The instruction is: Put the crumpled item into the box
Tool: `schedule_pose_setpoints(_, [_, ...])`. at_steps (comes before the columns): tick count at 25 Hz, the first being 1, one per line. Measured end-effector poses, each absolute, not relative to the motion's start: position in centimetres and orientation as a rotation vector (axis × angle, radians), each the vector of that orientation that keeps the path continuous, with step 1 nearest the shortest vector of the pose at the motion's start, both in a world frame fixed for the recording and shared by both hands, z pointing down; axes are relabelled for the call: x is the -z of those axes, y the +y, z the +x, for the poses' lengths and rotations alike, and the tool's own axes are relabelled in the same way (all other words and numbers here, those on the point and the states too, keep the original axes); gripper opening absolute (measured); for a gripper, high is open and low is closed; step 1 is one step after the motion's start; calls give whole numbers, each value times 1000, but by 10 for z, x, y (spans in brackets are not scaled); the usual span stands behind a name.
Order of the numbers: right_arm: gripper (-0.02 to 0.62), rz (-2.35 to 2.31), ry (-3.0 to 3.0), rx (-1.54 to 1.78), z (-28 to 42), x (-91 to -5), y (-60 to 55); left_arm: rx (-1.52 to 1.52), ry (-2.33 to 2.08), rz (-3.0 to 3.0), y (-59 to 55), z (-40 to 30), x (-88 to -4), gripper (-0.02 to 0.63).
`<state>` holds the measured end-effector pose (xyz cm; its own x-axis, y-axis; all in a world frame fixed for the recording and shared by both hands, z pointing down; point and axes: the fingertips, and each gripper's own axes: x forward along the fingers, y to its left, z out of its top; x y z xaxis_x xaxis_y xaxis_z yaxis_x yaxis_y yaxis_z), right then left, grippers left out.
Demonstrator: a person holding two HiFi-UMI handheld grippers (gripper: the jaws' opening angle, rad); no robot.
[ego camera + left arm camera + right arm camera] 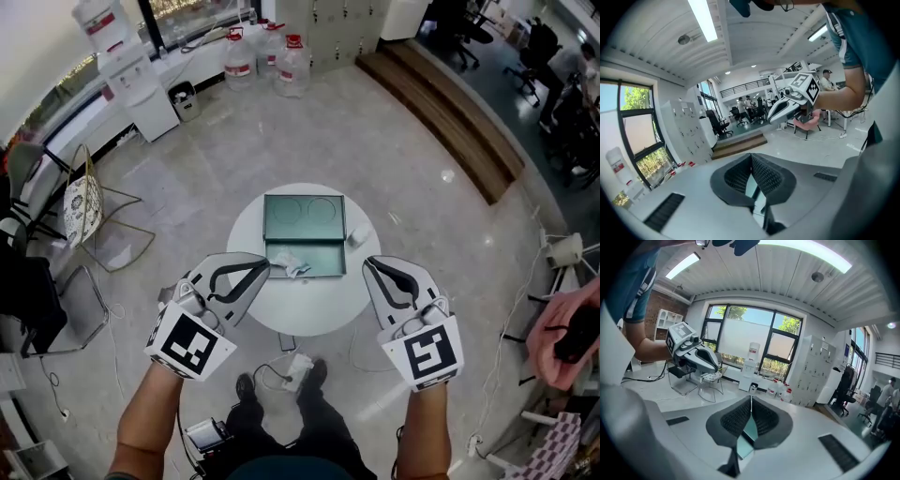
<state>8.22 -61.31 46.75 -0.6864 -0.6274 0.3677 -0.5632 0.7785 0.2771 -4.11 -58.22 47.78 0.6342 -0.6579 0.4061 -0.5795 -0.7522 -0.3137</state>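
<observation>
A round white table [298,309] carries an open green box [309,246] with its lid laid back. The white crumpled item [291,264] lies at the box's front left, seemingly inside the tray. My left gripper [255,271] hovers just left of the item, jaws shut and empty. At the box's front right corner my right gripper [373,268] is likewise shut with nothing in it. Both gripper views point up into the room: the left gripper [751,158] faces the right gripper [792,99], and the right gripper [751,401] faces the left gripper [693,357].
A small white object [357,234] sits by the box's right side. On the floor are a wire chair [89,206], a water dispenser [131,70], water bottles [267,56], a wooden step [450,112] and cables. A person's pink sleeve [562,337] shows at right.
</observation>
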Motion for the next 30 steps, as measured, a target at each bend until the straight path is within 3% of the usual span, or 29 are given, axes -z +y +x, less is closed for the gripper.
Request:
schedule_pose_setpoints(12, [37,934,-2573,256,30,-336,-507,596,1101,-2536,-467,-110,-326,18])
schedule_pose_setpoints(30, [37,926,-2574,359,0,-279,-406,533,1146,-2485,-371,-146,-281,18])
